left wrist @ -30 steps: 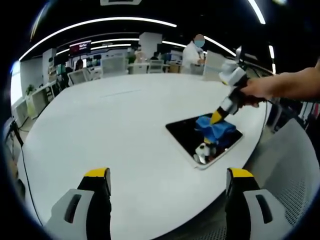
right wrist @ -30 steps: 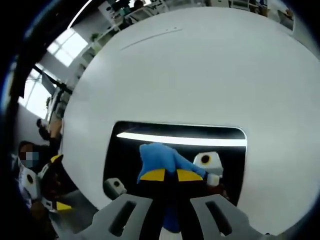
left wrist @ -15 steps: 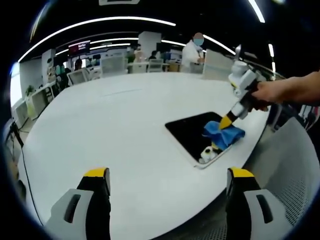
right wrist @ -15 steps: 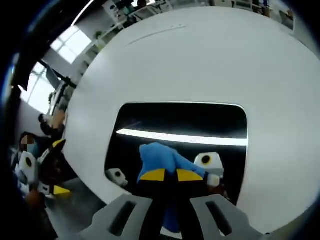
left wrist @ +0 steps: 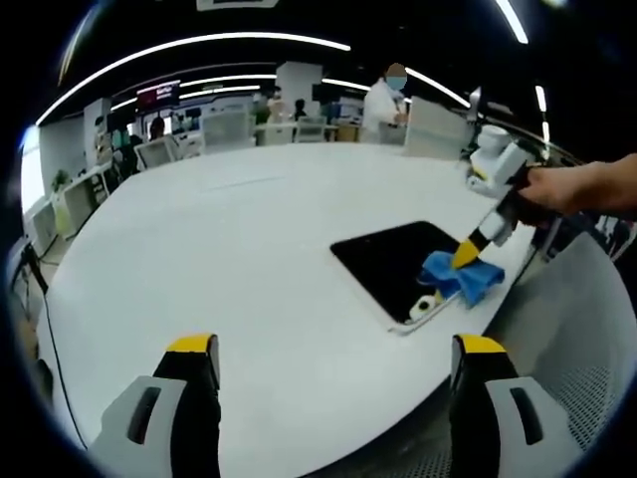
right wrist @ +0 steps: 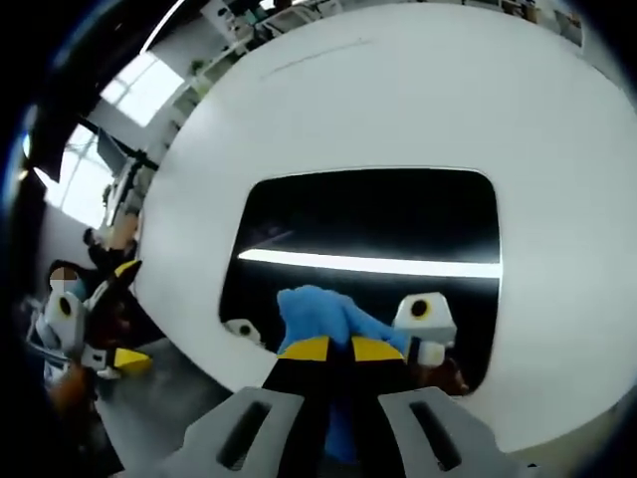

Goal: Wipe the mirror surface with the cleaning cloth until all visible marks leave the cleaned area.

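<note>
At the mirror's 4 o'clock edge | my right gripper clamps the cloth on the glass | left gripper wide, idle | no marks visible; wiping looks nearly finished.

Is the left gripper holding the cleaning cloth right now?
No, the left gripper stands open and empty, while the right gripper presses the blue cloth on the mirror.

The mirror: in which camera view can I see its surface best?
The right gripper view: the mirror lies close and large, its dark glass and white rim plain, with the blue cloth at its near edge. The left gripper view shows the mirror smaller, slanted, partly covered by the cloth.
</note>
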A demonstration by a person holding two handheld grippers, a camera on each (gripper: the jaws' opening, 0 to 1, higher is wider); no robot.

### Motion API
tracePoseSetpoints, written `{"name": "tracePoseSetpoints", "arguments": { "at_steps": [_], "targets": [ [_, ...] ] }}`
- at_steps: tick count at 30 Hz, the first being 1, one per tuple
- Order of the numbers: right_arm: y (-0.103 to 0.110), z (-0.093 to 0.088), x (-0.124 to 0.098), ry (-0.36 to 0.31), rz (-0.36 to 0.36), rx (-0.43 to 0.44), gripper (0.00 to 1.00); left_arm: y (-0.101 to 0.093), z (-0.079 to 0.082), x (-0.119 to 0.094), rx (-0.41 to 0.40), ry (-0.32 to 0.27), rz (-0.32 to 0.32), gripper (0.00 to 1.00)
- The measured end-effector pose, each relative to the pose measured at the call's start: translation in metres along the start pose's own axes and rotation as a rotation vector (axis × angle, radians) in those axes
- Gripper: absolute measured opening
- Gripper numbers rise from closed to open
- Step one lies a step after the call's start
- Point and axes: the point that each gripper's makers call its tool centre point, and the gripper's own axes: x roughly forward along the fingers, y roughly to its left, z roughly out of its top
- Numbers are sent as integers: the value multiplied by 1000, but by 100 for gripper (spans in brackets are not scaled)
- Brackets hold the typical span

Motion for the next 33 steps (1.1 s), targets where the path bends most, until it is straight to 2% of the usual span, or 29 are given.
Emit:
{"name": "tracePoseSetpoints", "arguments": {
  "at_steps": [5, 15, 19, 22, 26, 30, 33],
  "targets": [
    [1, -8, -3, 8, 16, 7, 1, 1, 0, 0, -10, -2, 4, 97],
    [0, -7, -3, 5, 34, 9, 1, -1, 1, -1, -6, -5, -1, 97],
    [-7, -7, -7, 12, 33, 26, 1, 0, 1, -1, -12, -7, 3, 97],
    [-10, -7, -8, 24, 30, 22, 1, -2, -3, 0, 3, 19, -7, 97],
    [-9, -7, -7, 28, 40, 23, 1, -1, -2, 0, 4, 16, -5, 97],
    [-9, -9, -10, 3, 49, 40, 1, 0, -2, 0, 7, 14, -4, 97],
    [-10, -9, -10, 10, 41, 22, 1, 1, -3, 0, 17, 23, 0, 97]
  ]
}}
